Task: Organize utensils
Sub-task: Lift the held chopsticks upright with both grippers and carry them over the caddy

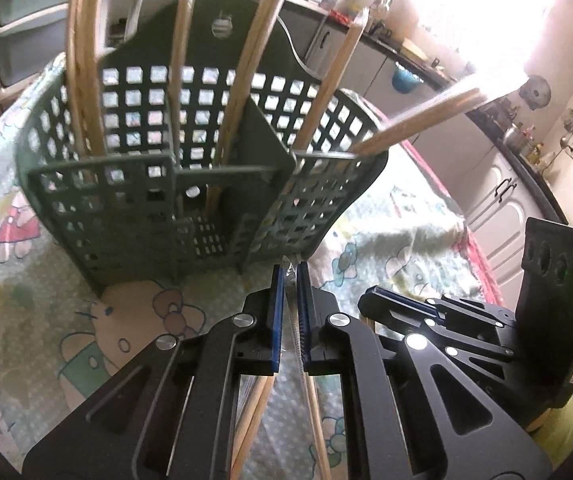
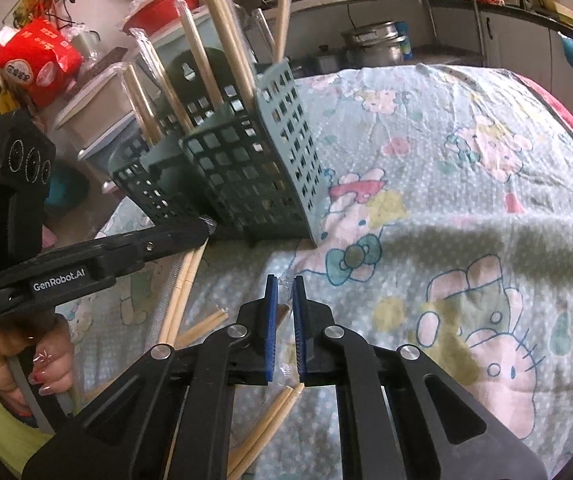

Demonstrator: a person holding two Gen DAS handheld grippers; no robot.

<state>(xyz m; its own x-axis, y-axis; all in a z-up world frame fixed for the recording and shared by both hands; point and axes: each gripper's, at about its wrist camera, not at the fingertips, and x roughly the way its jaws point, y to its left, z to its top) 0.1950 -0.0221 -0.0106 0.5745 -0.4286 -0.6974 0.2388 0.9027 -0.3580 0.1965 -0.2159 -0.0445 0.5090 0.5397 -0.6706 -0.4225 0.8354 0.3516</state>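
A green lattice utensil holder point(image 1: 174, 184) stands on the cartoon-print cloth; it also shows in the right wrist view point(image 2: 254, 168). Several plastic-wrapped wooden chopstick pairs point(image 1: 246, 60) stand in its compartments. My left gripper point(image 1: 291, 280) is shut on the clear wrapper of a chopstick pair point(image 1: 258, 412) just in front of the holder's base. My right gripper point(image 2: 285, 292) is shut on another wrapped chopstick pair point(image 2: 274, 420), low over the cloth right of the holder. More wrapped pairs point(image 2: 182, 292) lie on the cloth by the left gripper point(image 2: 206, 226).
The cloth-covered table point(image 2: 466, 160) stretches to the right. Behind the holder stand stacked plastic boxes point(image 2: 98, 120), a red bag point(image 2: 38, 60) and pots point(image 2: 374, 44). Kitchen cabinets point(image 1: 498, 208) line the right side past the table's red edge.
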